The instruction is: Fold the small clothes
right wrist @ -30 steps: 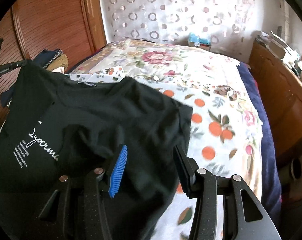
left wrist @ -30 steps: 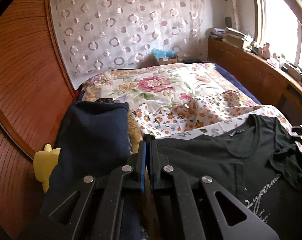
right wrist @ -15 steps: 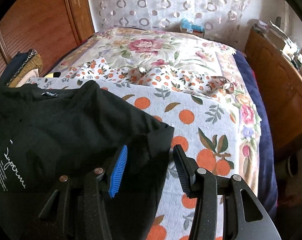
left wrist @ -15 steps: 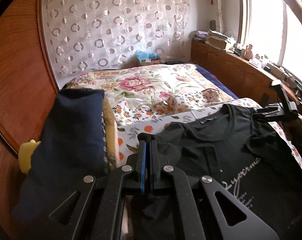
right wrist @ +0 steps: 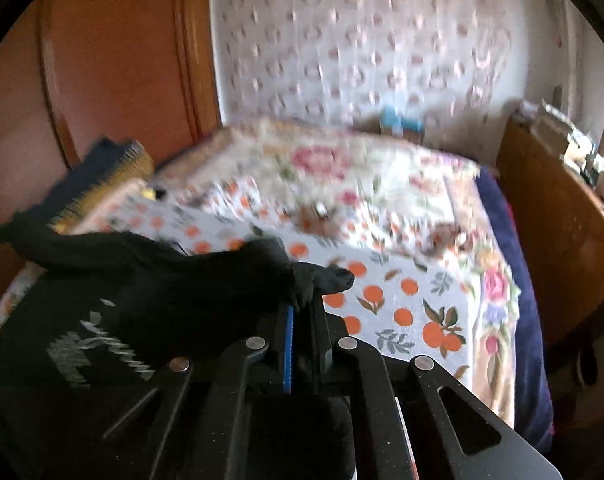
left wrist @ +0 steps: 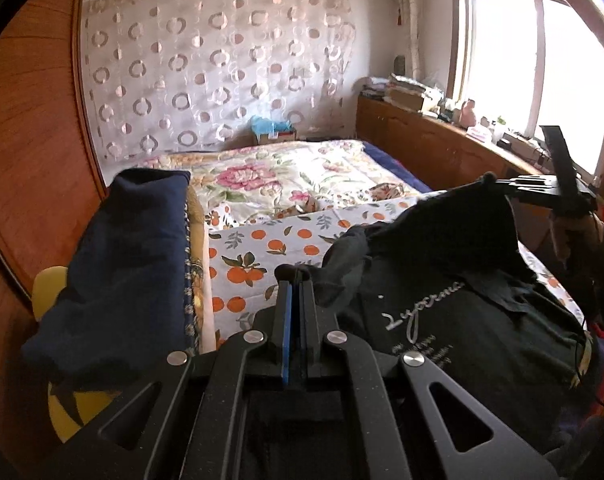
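A black T-shirt with white script lies partly lifted over the orange-print sheet on the bed. In the left wrist view my left gripper is shut on a bunched edge of the shirt, low near the sheet. My right gripper is shut on another black corner, with fabric poking out past its tips. The left wrist view shows that right gripper raised at the far right, the shirt hanging from it, with a hand behind. The right wrist view is blurred.
A navy folded cloth lies on a pile at the left beside a yellow object. A floral quilt covers the far bed. A wooden panel stands at the left and a wooden cabinet under the window at the right.
My right gripper closed on the shirt's corner and lifted it off the sheet. My left gripper, still shut on the shirt, shifted sideways, and the shirt now sags between the two grips.
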Demonstrator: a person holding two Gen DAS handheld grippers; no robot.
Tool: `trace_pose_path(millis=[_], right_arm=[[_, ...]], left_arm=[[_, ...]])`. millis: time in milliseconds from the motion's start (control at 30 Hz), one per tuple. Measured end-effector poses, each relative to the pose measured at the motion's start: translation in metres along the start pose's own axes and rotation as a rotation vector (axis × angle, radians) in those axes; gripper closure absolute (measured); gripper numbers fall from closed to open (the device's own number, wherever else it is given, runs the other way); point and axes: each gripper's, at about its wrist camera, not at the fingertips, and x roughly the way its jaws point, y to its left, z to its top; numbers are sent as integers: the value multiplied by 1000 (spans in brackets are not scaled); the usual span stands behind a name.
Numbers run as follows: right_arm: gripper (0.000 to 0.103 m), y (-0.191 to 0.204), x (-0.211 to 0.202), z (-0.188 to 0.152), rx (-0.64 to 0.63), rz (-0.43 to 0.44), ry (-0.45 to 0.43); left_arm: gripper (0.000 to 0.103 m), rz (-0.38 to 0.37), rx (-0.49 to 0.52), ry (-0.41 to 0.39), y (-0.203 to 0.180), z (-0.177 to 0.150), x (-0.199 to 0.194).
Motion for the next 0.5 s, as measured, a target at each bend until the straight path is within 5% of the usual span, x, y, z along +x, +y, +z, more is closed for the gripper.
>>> trace_pose_path(millis=[500], right_arm=[[97,51,-147,-109,15,9,-89]], left_arm=[[99,-15,-41,-63,-15,-63,-92]])
